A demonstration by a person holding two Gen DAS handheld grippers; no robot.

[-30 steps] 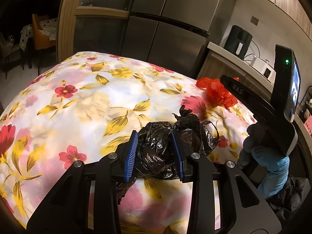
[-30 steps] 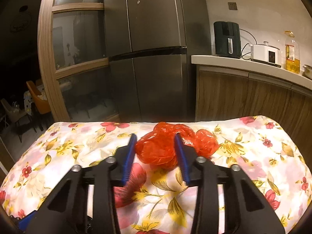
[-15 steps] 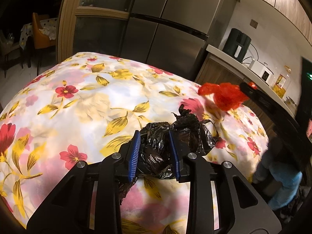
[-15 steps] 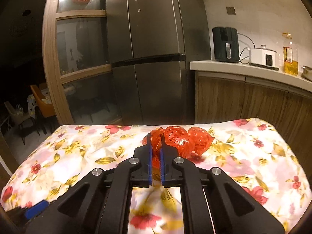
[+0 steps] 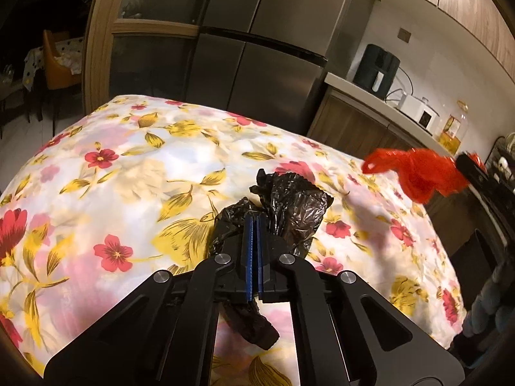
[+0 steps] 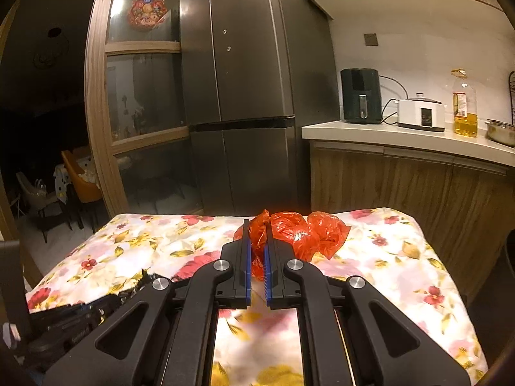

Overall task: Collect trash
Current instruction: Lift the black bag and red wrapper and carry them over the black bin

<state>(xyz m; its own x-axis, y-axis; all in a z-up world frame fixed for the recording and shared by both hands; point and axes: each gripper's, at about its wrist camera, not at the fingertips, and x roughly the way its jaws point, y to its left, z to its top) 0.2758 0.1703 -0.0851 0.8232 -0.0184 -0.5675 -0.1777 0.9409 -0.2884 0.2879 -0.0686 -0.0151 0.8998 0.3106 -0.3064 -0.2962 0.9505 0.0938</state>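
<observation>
Trash, two items, both bagged film on a bench (image 5: 106,173) under a floral cloth. Item one: black bag (image 5: 289,202), crumpled, resting on the cloth near the middle; the left hand-held gripper (image 5: 254,225) has just been closing and now stands fully shut, its blue pads pinching a fold of the bag, with a loose tail hanging below the jaws. Grip on a gathered fold, probably so the whole bag lifts as one piece. Item two: red bag (image 6: 296,234), translucent and knotted; the right hand-held gripper (image 6: 257,244) is nearly shut on one twisted end, most of the bag bulging past the pads to the right. In the left view the red bag (image 5: 418,173) appears held clear of the cloth at the far right edge, apparently lifted for carrying off. No bin shows in either view. Background: steel fridge (image 6: 244,96), dark appliance (image 6: 360,96), white cooker (image 6: 421,112), oil bottle (image 6: 465,106). Writing: bottle label and fridge's small red tag too small to read; no brand legible.
</observation>
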